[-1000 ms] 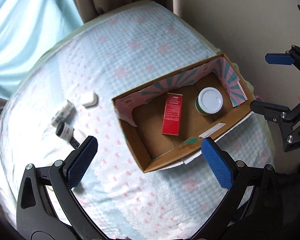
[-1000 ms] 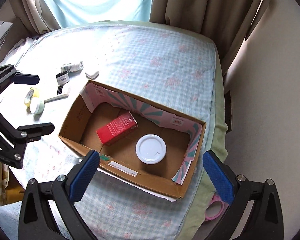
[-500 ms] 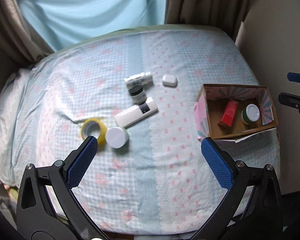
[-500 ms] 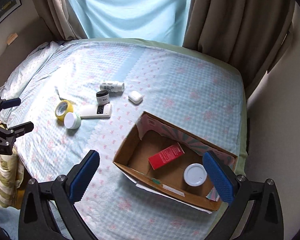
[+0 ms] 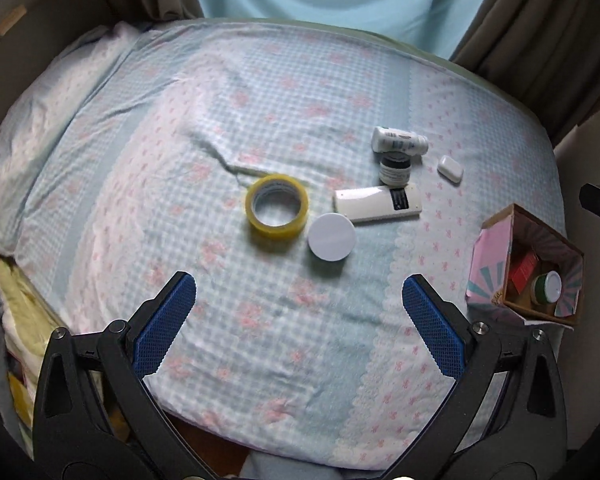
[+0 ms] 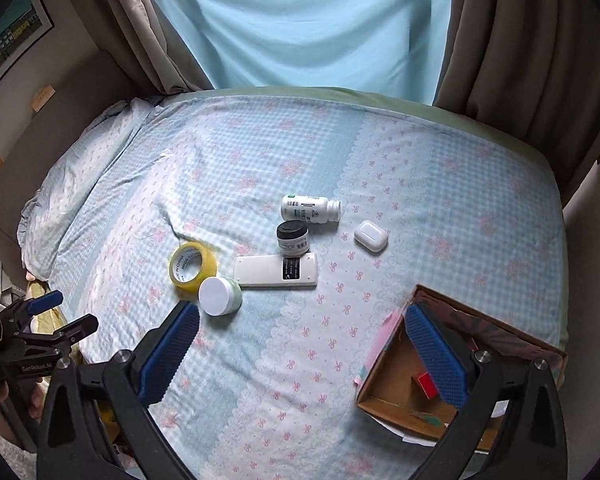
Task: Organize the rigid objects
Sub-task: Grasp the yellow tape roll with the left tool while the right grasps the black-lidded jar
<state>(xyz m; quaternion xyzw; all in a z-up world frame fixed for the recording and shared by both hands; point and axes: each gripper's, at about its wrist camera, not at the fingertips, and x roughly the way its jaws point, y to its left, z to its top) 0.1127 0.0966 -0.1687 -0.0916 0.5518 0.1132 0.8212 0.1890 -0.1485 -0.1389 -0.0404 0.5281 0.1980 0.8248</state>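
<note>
On the bed lie a yellow tape roll [image 5: 277, 207] [image 6: 192, 262], a white-lidded jar [image 5: 331, 236] [image 6: 219, 296], a white remote [image 5: 378, 203] [image 6: 276, 271], a small dark-capped jar [image 5: 395, 167] [image 6: 292, 237], a white pill bottle [image 5: 398, 141] [image 6: 310, 209] and a white earbud case [image 5: 450, 168] [image 6: 370, 236]. A cardboard box [image 5: 496, 240] [image 6: 384, 384] at the right holds a red carton [image 5: 524, 272] and a green jar [image 5: 546, 289]. My left gripper [image 5: 298, 324] is open and empty, above the bed in front of the tape and jar. My right gripper [image 6: 300, 356] is open and empty, left of the box.
The checked bedspread [image 5: 220, 100] covers the bed. Curtains [image 6: 308, 20] hang behind it. A wall stands to the right of the box. Folded cloth [image 5: 16, 320] lies at the bed's left edge. The left gripper also shows in the right wrist view [image 6: 48, 320].
Both grippers have pulled back and away from the box, to the left. The loose objects on the bed have come into full view. Both stay open and empty.
</note>
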